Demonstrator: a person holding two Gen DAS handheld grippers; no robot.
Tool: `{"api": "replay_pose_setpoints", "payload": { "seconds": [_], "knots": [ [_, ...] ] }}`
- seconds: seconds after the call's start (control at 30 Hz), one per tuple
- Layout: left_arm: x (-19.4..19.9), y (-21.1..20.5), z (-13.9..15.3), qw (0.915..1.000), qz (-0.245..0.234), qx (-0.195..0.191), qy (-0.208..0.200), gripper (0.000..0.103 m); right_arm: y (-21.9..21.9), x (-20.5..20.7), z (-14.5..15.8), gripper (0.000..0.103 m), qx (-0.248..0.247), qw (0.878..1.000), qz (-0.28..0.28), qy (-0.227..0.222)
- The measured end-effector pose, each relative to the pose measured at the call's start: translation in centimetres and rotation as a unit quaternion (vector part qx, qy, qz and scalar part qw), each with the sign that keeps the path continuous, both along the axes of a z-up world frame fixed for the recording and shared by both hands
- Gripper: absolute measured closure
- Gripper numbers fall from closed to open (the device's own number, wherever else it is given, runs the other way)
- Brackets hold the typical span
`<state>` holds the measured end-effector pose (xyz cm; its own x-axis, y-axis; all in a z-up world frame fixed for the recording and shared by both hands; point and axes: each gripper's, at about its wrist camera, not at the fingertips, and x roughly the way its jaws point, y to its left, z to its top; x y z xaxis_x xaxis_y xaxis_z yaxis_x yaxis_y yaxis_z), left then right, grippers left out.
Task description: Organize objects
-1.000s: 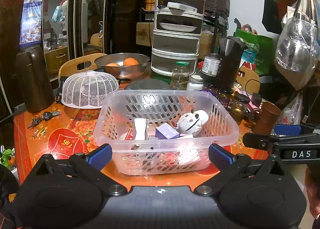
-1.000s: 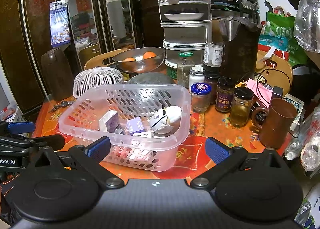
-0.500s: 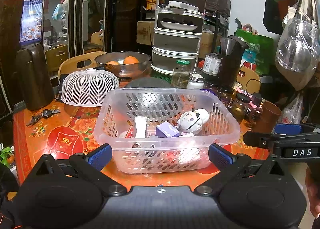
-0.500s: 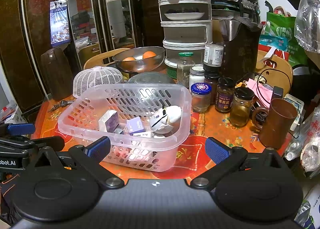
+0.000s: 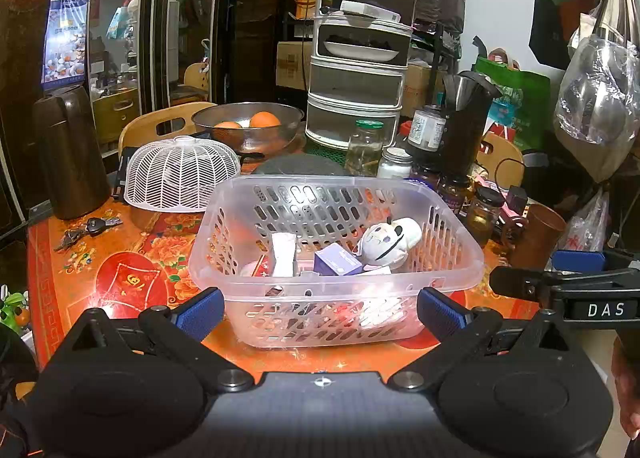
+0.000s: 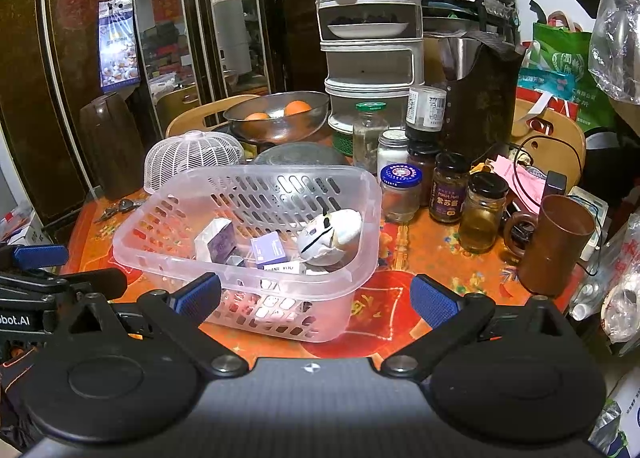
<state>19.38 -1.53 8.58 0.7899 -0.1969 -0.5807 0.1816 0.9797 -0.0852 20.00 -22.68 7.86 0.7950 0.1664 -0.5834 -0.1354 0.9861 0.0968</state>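
Note:
A clear plastic basket (image 5: 336, 286) stands on the orange patterned table, also in the right wrist view (image 6: 248, 298). It holds a white face-like toy (image 5: 390, 242), a purple box (image 5: 338, 264) and a white box (image 5: 284, 254). My left gripper (image 5: 320, 310) is open and empty, just in front of the basket's near wall. My right gripper (image 6: 316, 298) is open and empty, by the basket's near right corner. Each gripper shows at the edge of the other's view.
A white mesh food cover (image 5: 182, 174), keys (image 5: 86, 228) and a brown jug (image 5: 68, 154) sit left. A steel bowl of oranges (image 5: 248, 128), a stacked steamer rack (image 5: 360, 58), several jars (image 6: 448, 186) and a brown cup (image 6: 556, 246) stand behind and to the right.
Both grippers have drifted back a little from the basket. Nothing in the basket has moved, and both grippers stay open.

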Motion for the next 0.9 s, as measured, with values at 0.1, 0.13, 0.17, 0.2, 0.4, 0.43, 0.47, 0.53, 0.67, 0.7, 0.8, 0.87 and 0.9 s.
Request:
{"api": "replay_pose_setpoints", "payload": {
  "seconds": [0.1, 0.13, 0.17, 0.2, 0.4, 0.43, 0.47, 0.53, 0.67, 0.7, 0.8, 0.87, 0.9],
  "knots": [
    [0.06, -0.01, -0.02, 1.0000, 0.000, -0.001, 0.000, 0.000, 0.01, -0.03, -0.02, 0.000, -0.001, 1.000, 0.001, -0.001],
    [0.08, -0.04, -0.04, 1.0000, 0.000, 0.000, 0.000, 0.000, 0.06, -0.05, -0.03, 0.000, -0.001, 1.000, 0.001, -0.001],
    [0.09, -0.04, -0.04, 1.0000, 0.000, 0.000, 0.000, 0.000, 0.07, -0.05, -0.03, 0.000, -0.002, 1.000, 0.001, -0.001],
    [0.12, -0.07, -0.06, 1.0000, 0.000, 0.000, 0.000, 0.000, 0.09, -0.04, -0.05, 0.000, -0.003, 1.000, 0.001, -0.001],
    [0.12, -0.05, -0.05, 1.0000, 0.000, -0.001, 0.000, 0.000, 0.09, -0.06, -0.05, 0.000, -0.002, 1.000, 0.001, -0.001],
    [0.13, -0.05, -0.04, 1.0000, 0.000, -0.001, 0.000, 0.000, 0.10, -0.06, -0.06, 0.000, -0.002, 1.000, 0.001, -0.001],
    [0.12, -0.05, -0.03, 1.0000, 0.000, -0.001, 0.000, 0.000, 0.10, -0.07, -0.06, 0.000, -0.003, 1.000, 0.001, -0.001],
    [0.12, -0.03, -0.03, 1.0000, 0.000, -0.001, 0.000, 0.000, 0.11, -0.07, -0.09, 0.000, -0.003, 1.000, 0.001, -0.002],
    [0.19, -0.06, -0.06, 1.0000, 0.001, -0.001, 0.000, 0.000, 0.09, -0.04, -0.04, 0.000, -0.003, 1.000, 0.001, -0.001],
    [0.23, -0.08, -0.08, 1.0000, 0.001, -0.001, 0.000, 0.000, 0.07, -0.04, -0.03, 0.000, -0.003, 1.000, 0.001, -0.001],
    [0.28, -0.09, -0.10, 1.0000, 0.002, -0.001, 0.001, 0.000, 0.07, -0.04, -0.07, 0.000, -0.003, 1.000, 0.001, -0.001],
    [0.28, -0.09, -0.10, 1.0000, 0.002, -0.001, 0.001, 0.000, 0.10, -0.06, -0.07, 0.000, -0.004, 1.000, 0.001, -0.001],
    [0.33, -0.07, -0.14, 1.0000, 0.002, -0.002, 0.001, 0.000, 0.10, -0.06, -0.07, 0.000, -0.004, 1.000, 0.001, -0.001]
  ]
}}
